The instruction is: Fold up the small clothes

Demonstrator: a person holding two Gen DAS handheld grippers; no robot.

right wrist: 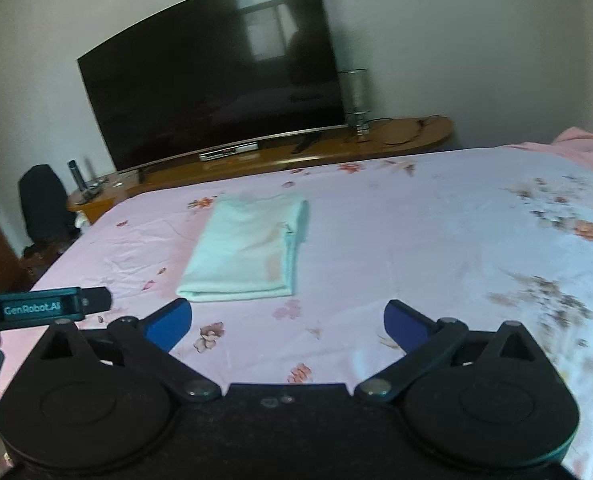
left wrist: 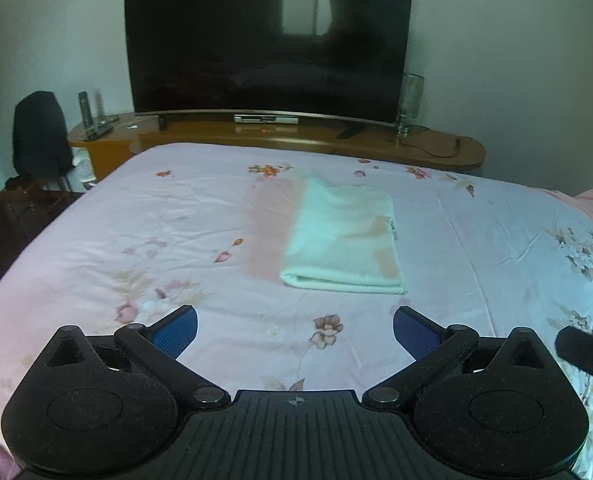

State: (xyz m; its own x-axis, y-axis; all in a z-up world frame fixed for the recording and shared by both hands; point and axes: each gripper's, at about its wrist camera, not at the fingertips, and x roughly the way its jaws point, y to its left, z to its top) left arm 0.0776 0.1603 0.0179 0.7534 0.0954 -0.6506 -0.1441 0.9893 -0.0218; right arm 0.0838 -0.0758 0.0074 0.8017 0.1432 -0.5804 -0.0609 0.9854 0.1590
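Note:
A pale mint-green garment (left wrist: 342, 236) lies folded into a neat rectangle on the pink floral bedsheet (left wrist: 136, 232). It also shows in the right wrist view (right wrist: 246, 248). My left gripper (left wrist: 295, 330) is open and empty, held above the sheet just short of the garment's near edge. My right gripper (right wrist: 287, 320) is open and empty, also short of the garment, a little to its right. The left gripper's body (right wrist: 44, 306) shows at the left edge of the right wrist view.
A large dark TV (left wrist: 268, 40) stands on a long wooden console (left wrist: 296, 136) beyond the bed's far edge. A glass lamp (left wrist: 410, 100) stands at the console's right end. A dark chair (left wrist: 40, 136) with clothing is far left. Pink bedding (right wrist: 584, 148) lies far right.

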